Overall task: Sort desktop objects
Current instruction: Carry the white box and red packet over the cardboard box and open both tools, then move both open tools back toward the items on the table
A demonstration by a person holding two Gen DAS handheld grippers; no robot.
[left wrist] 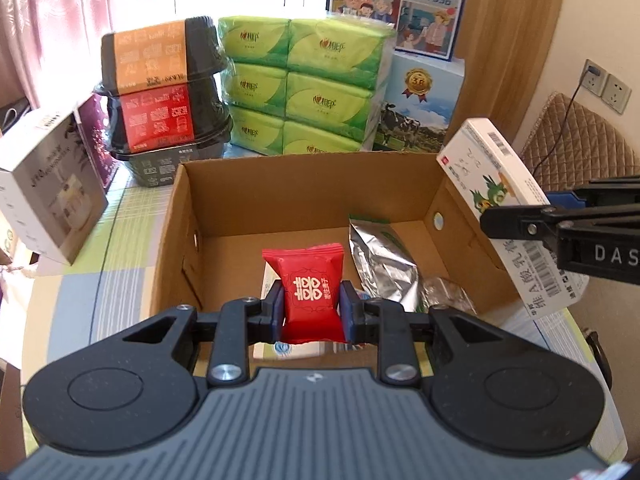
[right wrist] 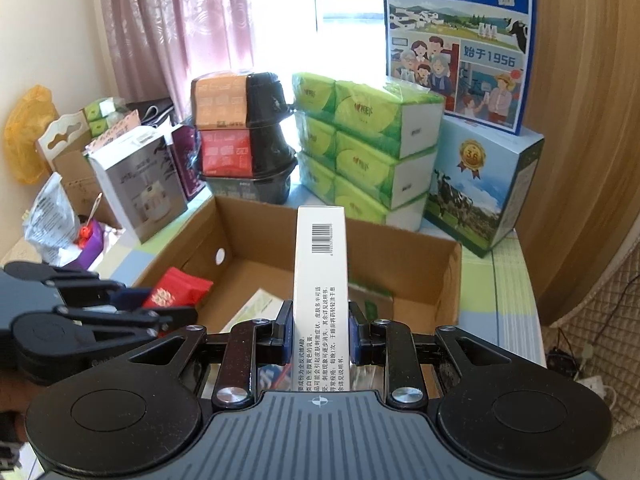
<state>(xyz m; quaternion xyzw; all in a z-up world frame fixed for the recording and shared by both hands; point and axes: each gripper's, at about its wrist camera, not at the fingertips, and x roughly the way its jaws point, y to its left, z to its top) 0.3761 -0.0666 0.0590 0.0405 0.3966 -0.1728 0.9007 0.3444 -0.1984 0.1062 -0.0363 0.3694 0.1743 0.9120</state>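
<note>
The left gripper [left wrist: 311, 307], low in the frame's centre, points level into the open brown cardboard box [left wrist: 312, 184], clamping a red foil snack packet [left wrist: 310, 286] above the box floor. The right gripper [right wrist: 319, 330] grips a long white carton [right wrist: 319, 276], pointing forward over the box's near edge.

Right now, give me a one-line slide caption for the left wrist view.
Left gripper holds a red candy packet over the open cardboard box, while the right gripper clamps a white carton beside it.
</note>
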